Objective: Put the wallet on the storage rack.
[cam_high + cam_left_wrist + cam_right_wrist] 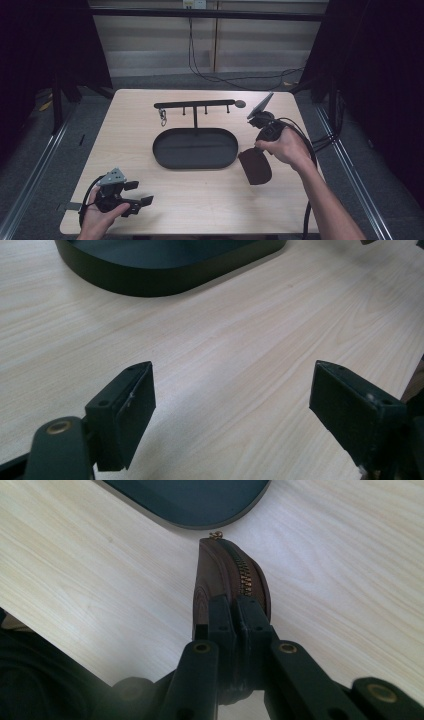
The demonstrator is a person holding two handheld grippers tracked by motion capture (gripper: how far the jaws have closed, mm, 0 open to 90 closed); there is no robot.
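I see a dark brown leather pouch (227,577), rounded in outline, with a brass zipper running along its upper edge and a small brass pull at the far end. It stands on edge, zipper side up, pinched at its near end in my right tool (235,612). It sits just off the right end of the black oval tray (195,148), near the rim.

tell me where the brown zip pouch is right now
The brown zip pouch is on the table's right side in the high view, clamped in the right gripper, just right of the black oval tray.
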